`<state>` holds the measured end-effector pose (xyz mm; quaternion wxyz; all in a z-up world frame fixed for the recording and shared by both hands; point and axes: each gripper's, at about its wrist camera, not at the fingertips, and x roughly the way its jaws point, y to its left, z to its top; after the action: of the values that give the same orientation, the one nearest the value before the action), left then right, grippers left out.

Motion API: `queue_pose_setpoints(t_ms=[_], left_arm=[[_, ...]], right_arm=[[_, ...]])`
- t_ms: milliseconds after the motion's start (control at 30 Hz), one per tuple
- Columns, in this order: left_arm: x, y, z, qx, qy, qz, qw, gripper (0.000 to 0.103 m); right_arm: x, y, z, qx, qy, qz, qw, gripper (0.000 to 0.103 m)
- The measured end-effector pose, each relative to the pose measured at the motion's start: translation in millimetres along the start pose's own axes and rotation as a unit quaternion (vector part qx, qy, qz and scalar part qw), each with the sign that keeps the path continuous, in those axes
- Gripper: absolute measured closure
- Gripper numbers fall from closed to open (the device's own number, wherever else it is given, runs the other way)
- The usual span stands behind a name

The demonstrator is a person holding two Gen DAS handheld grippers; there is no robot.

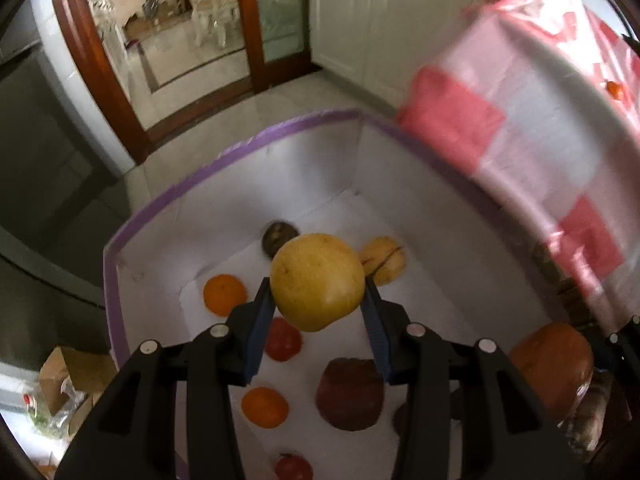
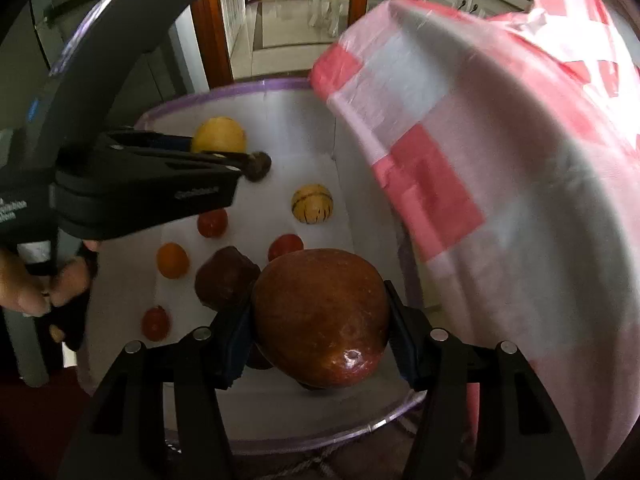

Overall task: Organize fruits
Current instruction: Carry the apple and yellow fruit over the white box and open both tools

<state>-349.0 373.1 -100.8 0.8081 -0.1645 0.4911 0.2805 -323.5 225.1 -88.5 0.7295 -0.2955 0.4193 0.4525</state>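
The left gripper (image 1: 318, 308) hangs over a white box with a purple rim (image 1: 248, 144), its blue-padded fingers (image 1: 262, 320) closed on a yellow fruit (image 1: 318, 282), one pad against each flank; the fruit sits clear of the box floor, held above the fruit lying below. The right gripper (image 2: 320, 340) points steeply down into the same box and its fingers (image 2: 404, 344) clamp a large reddish-brown fruit (image 2: 320, 316), which fills the gap between the pads; in the left wrist view that fruit shows at the right edge, just beside the box wall.

On the white floor of the box lie several loose pieces, apart from one another: two small oranges (image 1: 224, 294), one to the left of the held yellow fruit and one nearer the camera; a few small red fruits (image 1: 284, 338); a dark red blocky fruit (image 1: 350, 394); a pale yellow fruit with dark stripes (image 2: 312, 204) near the far right wall; and a small dark brown fruit (image 1: 280, 236) towards the far end, too blurred to identify with certainty.

A pink-and-white checked cloth (image 1: 520, 120) drapes over the counter edge just beside the box, overhanging its right side; a person's hand (image 2: 36, 280) grips the left tool's handle.
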Motion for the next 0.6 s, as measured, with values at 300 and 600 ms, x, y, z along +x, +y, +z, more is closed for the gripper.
queue_pose_setpoints(t_ms=[300, 600], left_arm=[[14, 11, -7, -0.008, 0.027, 0.010, 0.9995, 0.058], [-13, 1, 7, 0.012, -0.034, 0.039, 0.9986, 0.026]], right_arm=[[18, 10, -10, -0.030, 0.038, -0.004, 0.999, 0.045], [-14, 4, 0, -0.022, -0.011, 0.004, 1.000, 0.039]])
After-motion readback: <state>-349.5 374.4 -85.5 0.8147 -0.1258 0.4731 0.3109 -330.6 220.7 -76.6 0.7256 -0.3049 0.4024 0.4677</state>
